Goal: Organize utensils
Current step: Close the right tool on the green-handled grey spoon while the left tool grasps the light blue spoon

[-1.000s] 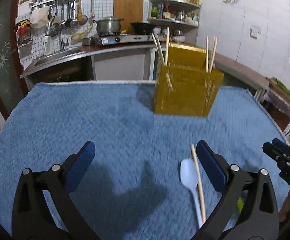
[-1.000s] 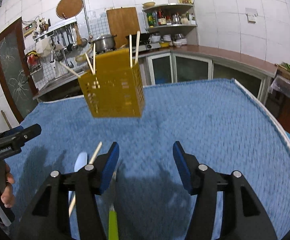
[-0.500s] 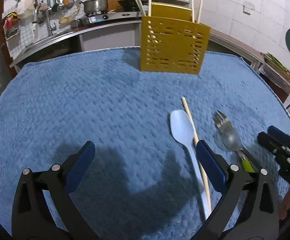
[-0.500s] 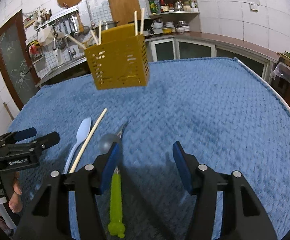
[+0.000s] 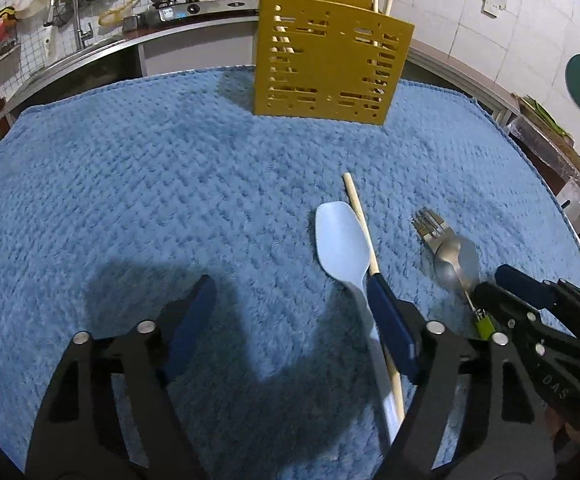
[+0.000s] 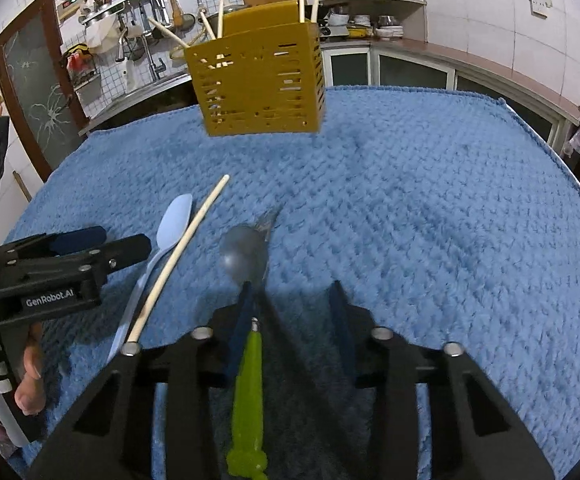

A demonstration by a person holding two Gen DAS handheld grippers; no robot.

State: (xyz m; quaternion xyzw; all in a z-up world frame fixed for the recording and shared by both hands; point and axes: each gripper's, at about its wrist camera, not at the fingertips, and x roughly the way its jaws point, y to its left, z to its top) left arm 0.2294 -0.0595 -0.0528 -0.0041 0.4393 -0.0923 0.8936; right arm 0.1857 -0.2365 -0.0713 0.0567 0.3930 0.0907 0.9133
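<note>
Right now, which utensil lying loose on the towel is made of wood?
The single chopstick: a thin pale wooden stick beside the light blue spoon. The green-handled spoon and the fork under it are metal.

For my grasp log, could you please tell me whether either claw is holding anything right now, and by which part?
Nothing is held. The left claw and right claw are both open above the blue towel; the green-handled spoon lies under the right one, ungripped.

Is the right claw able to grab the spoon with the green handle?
Probably yes. The right claw is open and sits right over the metal spoon with the green handle, nothing covering it. A metal fork lies just under the spoon's bowl.
</note>
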